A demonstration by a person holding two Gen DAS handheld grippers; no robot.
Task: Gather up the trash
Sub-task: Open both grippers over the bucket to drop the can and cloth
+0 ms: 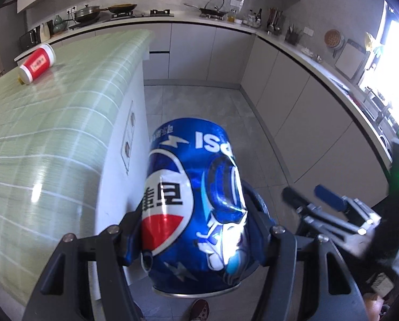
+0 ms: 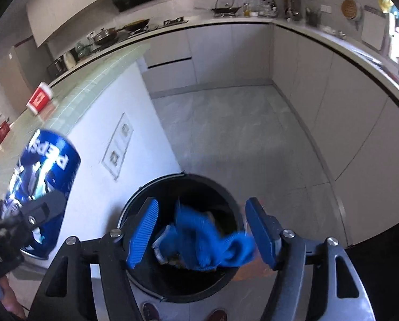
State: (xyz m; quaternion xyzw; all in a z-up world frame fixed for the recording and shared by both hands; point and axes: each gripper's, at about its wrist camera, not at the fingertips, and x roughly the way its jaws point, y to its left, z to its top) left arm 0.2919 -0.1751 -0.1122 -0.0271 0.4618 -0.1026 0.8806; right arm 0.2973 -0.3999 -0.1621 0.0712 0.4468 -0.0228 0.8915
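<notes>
The left tongs (image 1: 196, 224) clamp a blue Pepsi aluminium can (image 1: 194, 200) between their pads. The right tongs (image 2: 202, 230) stand open, a crumpled blue cloth (image 2: 210, 240) loose between them above the round black bin (image 2: 135, 200). A red paper cup (image 1: 37, 64) lies on the green surface (image 1: 65, 123), far beyond the left tongs.

Left gripper (image 1: 196, 230) points steeply down, its pads clamped on a can (image 1: 194, 200). Right gripper (image 2: 202, 230) tilts down beside it, jaws apart, pads touching nothing.
</notes>
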